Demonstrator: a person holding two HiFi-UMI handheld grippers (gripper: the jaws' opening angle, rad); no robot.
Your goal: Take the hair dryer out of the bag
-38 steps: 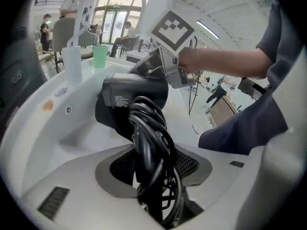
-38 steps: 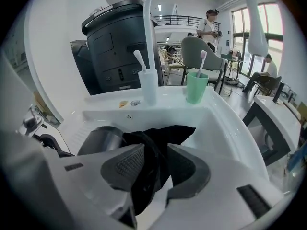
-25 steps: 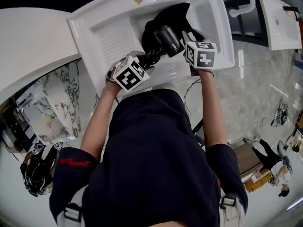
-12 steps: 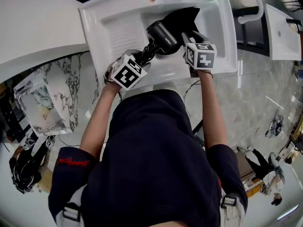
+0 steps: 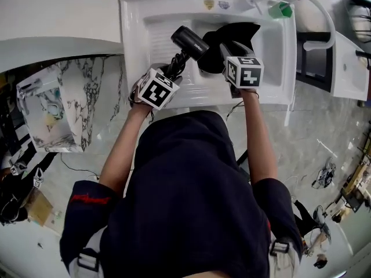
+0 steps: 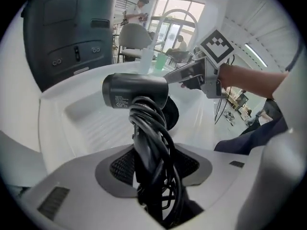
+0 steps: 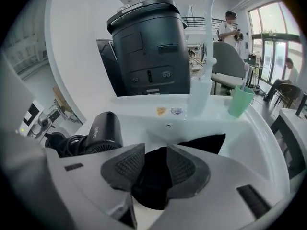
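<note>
Since a second ago, the hair dryer [image 5: 189,41] is coming out of the black bag [image 5: 232,36] toward 9 o'clock. Now it is sitting just beside the bag's open end. The left gripper [image 5: 174,69] is squeezing the dryer's handle. A black cord [image 6: 156,138] is wound round that handle, so the fingers are pinching handle and cord together. The gripper is holding the dryer up over the white sink [image 5: 136,16], with the fat barrel lying sideways at 12 o'clock from the gripper. The right gripper [image 7: 154,164] is pinching a fold of the bag. The bag is lying in the sink bowl at 3 o'clock from the dryer. A green cup [image 5: 283,9] is standing on the sink's back rim at 2 o'clock, next to a pale tap [image 7: 201,92].
</note>
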